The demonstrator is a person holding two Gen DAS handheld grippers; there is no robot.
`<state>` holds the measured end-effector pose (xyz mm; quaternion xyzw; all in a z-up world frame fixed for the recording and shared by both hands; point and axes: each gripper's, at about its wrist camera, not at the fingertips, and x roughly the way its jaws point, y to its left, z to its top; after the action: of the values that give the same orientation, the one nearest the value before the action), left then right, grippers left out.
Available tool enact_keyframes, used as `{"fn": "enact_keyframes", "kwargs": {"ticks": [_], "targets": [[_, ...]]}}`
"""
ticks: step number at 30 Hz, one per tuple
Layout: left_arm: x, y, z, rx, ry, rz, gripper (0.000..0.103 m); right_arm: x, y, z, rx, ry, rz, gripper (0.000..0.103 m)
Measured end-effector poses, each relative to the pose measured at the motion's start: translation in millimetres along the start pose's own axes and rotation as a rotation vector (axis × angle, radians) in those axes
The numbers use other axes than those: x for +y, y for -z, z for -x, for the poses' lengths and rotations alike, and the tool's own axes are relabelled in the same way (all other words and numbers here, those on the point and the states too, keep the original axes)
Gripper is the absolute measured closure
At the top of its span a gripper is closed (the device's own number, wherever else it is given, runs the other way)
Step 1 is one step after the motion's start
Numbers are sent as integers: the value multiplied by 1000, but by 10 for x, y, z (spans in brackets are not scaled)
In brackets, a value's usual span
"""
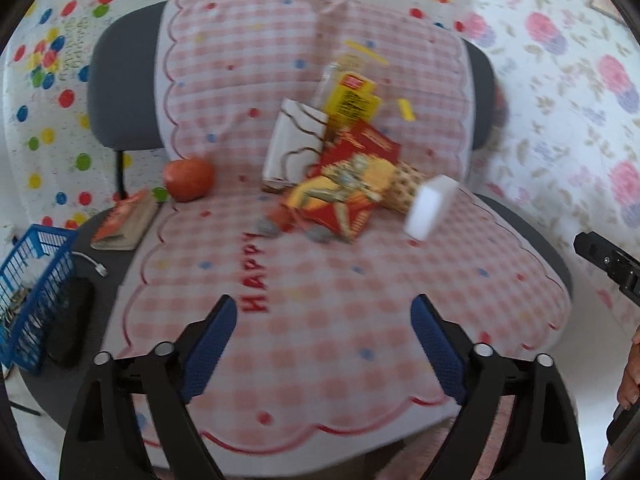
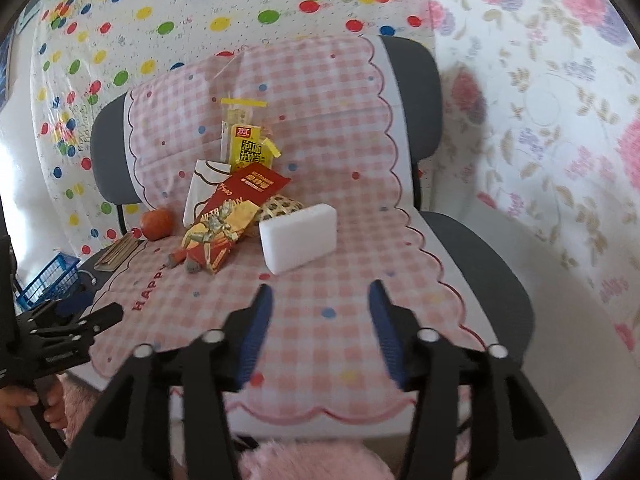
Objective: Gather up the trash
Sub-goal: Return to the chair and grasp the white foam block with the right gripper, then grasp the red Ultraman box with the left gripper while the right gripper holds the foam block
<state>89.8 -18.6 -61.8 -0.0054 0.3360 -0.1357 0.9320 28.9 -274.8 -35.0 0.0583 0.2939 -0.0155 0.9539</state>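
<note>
Both grippers, left gripper [image 1: 324,344] & right gripper [image 2: 318,332], are hanging w/ jaws apart & nothing in them, prob lining up on the wrapper pile [image 2: 218,236] leaning against the chair [image 2: 412,92] back, sponge [image 2: 298,238] sitting just right of it.

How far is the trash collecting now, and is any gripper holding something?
Nothing looks collected yet. Red snack wrapper, yellow packet and white sponge block lie on the checked chair cover. Left gripper and right gripper are open, empty. The blue basket waits beside the chair.
</note>
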Motion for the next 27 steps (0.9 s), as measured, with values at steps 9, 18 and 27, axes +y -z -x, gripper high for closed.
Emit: {"fn": "enact_keyframes", "kwargs": {"ticks": [9,18,27], "targets": [[342,-300,-431,34,-56,31,14,409,-318,-964,70,49,10,35],[433,-471,-733,50,-90,30,11,664,-409,-1763,139,164,-8,29],[137,-536,-902,63,-49,-50,11,352,-320,-1636,114,228,-43,68]]}}
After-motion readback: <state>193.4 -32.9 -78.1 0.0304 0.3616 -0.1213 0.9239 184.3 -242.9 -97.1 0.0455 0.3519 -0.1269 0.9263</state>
